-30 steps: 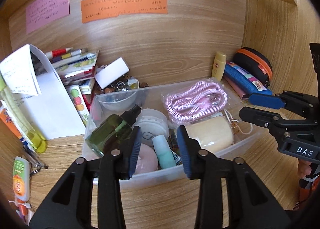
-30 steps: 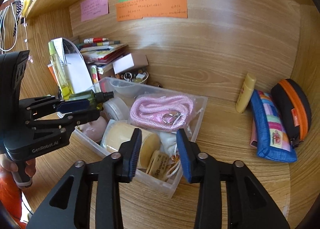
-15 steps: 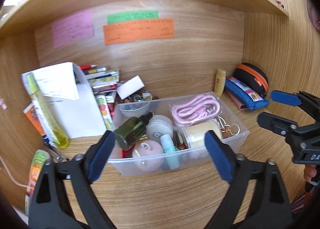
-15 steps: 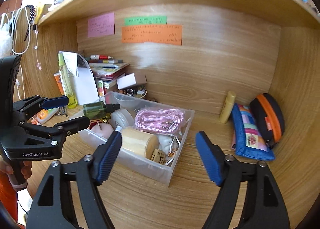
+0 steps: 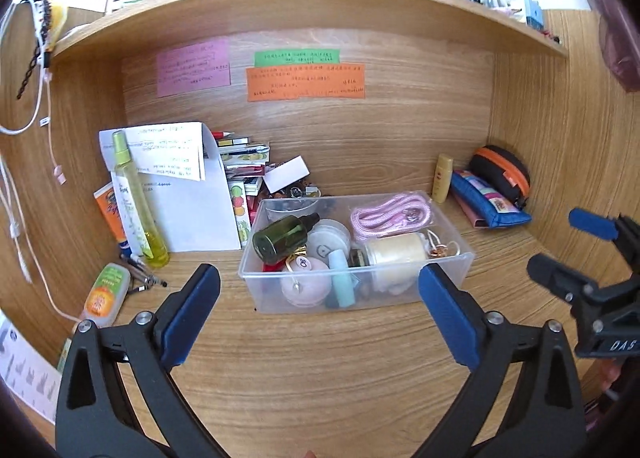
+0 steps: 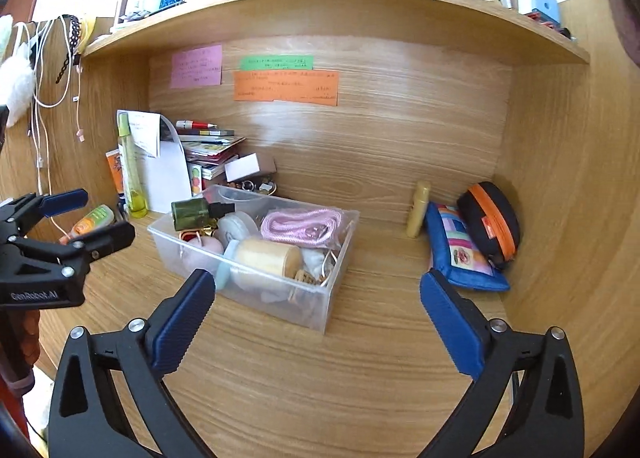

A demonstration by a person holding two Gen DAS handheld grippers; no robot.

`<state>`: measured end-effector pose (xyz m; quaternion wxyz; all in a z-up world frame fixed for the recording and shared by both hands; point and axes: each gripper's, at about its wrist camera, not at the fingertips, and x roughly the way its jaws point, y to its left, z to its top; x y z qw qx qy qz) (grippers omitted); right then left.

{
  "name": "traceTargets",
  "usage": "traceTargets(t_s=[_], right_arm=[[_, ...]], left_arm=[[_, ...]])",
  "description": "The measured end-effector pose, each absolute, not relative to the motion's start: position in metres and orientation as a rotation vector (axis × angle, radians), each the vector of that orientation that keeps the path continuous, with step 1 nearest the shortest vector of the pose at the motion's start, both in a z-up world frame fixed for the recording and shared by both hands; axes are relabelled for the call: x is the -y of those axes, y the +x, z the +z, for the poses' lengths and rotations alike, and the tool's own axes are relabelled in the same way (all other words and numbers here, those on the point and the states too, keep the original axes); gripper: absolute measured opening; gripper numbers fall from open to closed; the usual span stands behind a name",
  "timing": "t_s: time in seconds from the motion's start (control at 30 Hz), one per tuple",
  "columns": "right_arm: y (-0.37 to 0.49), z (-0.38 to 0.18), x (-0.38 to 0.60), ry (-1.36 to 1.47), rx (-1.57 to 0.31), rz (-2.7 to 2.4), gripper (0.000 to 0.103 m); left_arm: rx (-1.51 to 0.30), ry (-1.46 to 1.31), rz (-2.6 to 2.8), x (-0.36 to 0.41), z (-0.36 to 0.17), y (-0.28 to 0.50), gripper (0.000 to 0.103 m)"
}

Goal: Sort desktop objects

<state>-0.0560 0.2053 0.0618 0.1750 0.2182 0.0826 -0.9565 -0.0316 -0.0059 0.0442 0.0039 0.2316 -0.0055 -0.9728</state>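
Hovering spread wide and empty, the left hand-held gripper (image 5: 319, 310) faces the clear plastic storage box (image 5: 360, 300) of small items on the wooden bench (image 5: 320, 370). From the right wrist, the right hand-held gripper (image 6: 316, 310), equally released, risks snagging the looped pink cord (image 6: 306, 227) if it reaches in carelessly.

Left tongs (image 5: 319, 312) spread wide, empty. Right tongs (image 6: 316, 308) spread wide, empty. Both level, side by side.

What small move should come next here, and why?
Probably move the left gripper toward the tube lying loose left of the bin: both grippers are open and empty, and the bin already holds similar small items.
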Motion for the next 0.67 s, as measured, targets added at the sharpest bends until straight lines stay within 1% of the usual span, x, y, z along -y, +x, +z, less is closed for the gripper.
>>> traceTargets(t_s=[0.2,0.53,0.67], right_arm=[[-0.040,0.059,-0.213,0.623,-0.177,-2.690,0.103],[-0.042,0.052,-0.214,0.665,-0.185,-2.695,0.103],[-0.049,0.049,-0.216,0.695,-0.166,-2.689,0.103]], left_arm=[[-0.006,0.751,-3.070,-0.003,0.040,-0.023,0.101],[-0.036,0.752,-3.079,-0.004,0.035,-0.029,0.101],[-0.010,0.729,-3.085,-0.006,0.037,-0.030,0.101]])
